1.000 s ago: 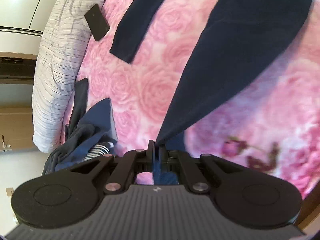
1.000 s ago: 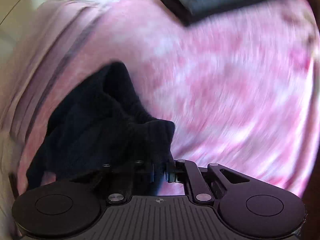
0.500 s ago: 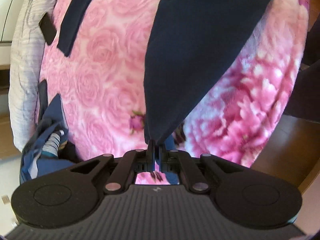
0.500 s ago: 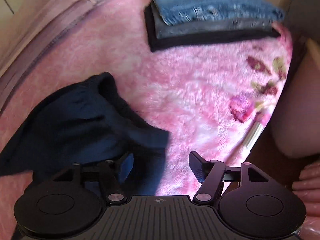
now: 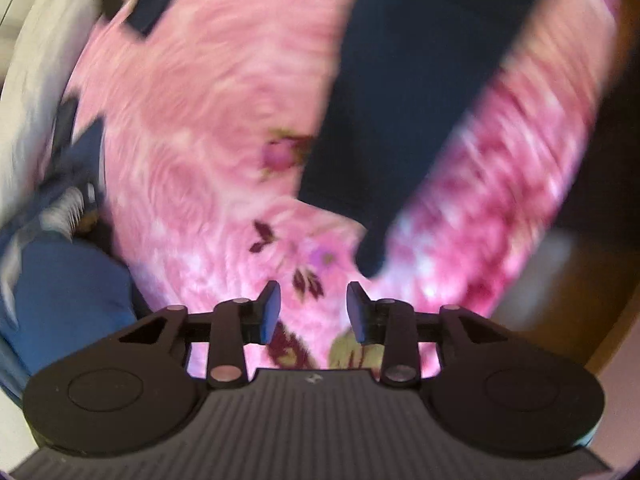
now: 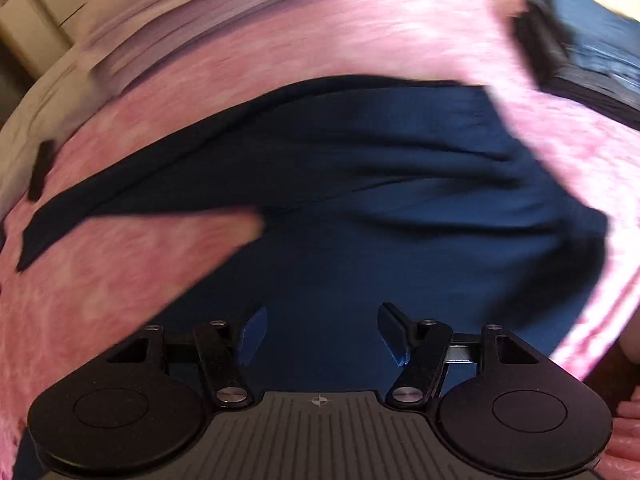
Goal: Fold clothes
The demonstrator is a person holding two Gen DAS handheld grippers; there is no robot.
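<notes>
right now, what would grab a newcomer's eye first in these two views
A dark navy garment sprawls across the pink rose-patterned blanket, filling the right wrist view. Both grippers are open with nothing between their jaws: the left gripper over blanket, the right gripper over the garment.

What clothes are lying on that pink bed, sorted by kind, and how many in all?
Dark navy trousers spread flat: 1
Folded garments in the stack: at least 2, too blurred to be sure
Crumpled blue clothes pile at the bed's edge: 1 heap, pieces uncountable
Total: at least 4
</notes>
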